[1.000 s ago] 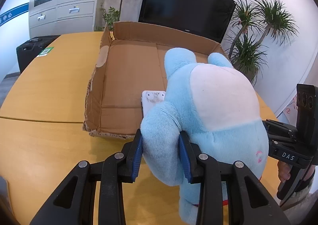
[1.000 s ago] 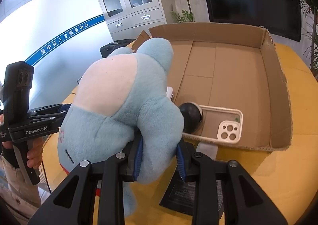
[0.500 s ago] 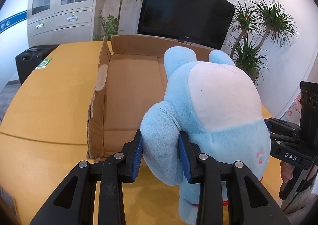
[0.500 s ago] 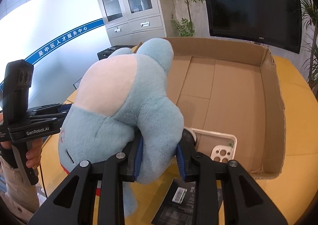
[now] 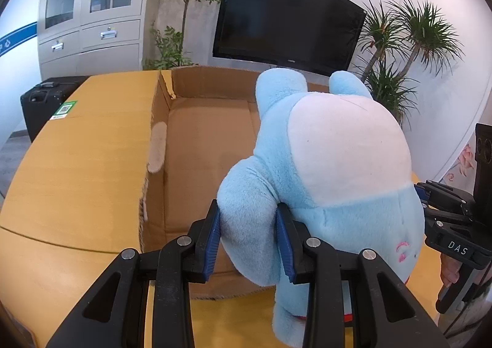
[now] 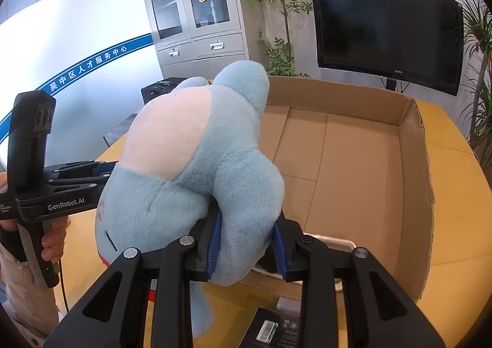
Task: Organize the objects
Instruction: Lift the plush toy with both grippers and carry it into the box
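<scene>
left tool (image 5: 248,235) clamped on one limb of the blue plush toy (image 5: 332,169) | right tool (image 6: 245,245) clamped on another limb | toy held up over near edge of cardboard box (image 6: 412,182) on yellow bench (image 5: 77,163)

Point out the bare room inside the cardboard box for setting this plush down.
The cardboard box floor is bare from its far wall down to mid-floor, between the side walls. The near right corner is crowded: a phone case lies there. The blue plush, clamped by left tool and right tool, hides the near middle.
</scene>
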